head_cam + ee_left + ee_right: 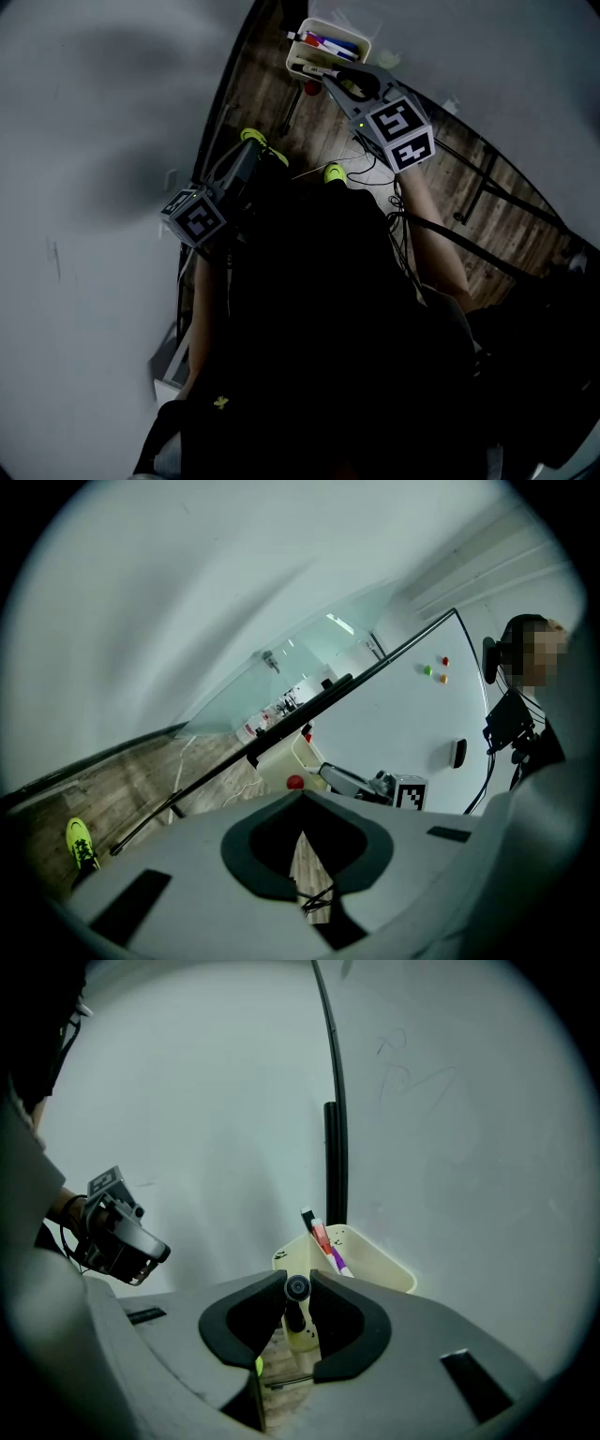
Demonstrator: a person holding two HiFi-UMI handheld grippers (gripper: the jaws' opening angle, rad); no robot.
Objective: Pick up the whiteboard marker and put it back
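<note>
My right gripper (297, 1290) is shut on a black whiteboard marker (297, 1288), seen end-on between its dark pads. In the head view the right gripper (336, 79) holds the marker's tip at the near rim of a cream marker holder (328, 47). This cream holder (375, 1262) hangs low on the whiteboard (206, 1129) and contains red and purple markers (325, 1240). Lower at the left, my left gripper (249, 157) hangs by the board's edge; its jaws (302, 801) meet at the tips with nothing between them.
The whiteboard's black frame bar (331, 1157) runs down behind the holder. A board eraser (457, 753) and small coloured magnets (434, 670) sit on the board. A red knob (294, 782) shows below the holder. Wooden floor (309, 131), cables and the stand's legs (483, 183) lie below.
</note>
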